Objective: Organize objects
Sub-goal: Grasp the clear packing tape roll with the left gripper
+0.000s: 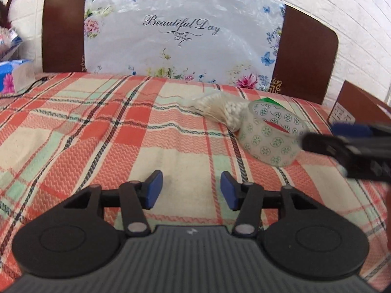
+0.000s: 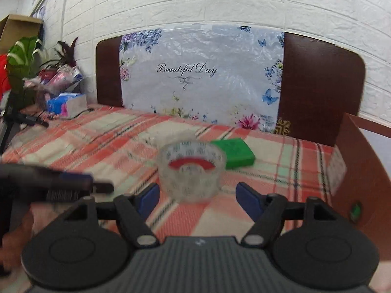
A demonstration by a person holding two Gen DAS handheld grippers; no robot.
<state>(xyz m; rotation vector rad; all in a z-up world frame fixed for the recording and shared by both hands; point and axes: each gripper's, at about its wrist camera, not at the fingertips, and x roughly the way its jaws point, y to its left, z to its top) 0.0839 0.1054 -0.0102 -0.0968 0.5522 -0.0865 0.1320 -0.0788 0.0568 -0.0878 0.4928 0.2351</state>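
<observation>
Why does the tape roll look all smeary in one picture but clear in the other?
In the right wrist view the tape roll and green block are smeared by motion blur; in the left wrist view the roll is sharp, only the right tool is blurred. Both views bend the wall's brick lines, which is fisheye distortion.

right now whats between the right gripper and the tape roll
Nothing: in the right wrist view only bare plaid cloth separates the open right gripper from the tape roll.

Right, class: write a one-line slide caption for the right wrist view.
Open right gripper faces a clear patterned tape roll on the plaid bedspread, a green rectangular block behind it.
</observation>
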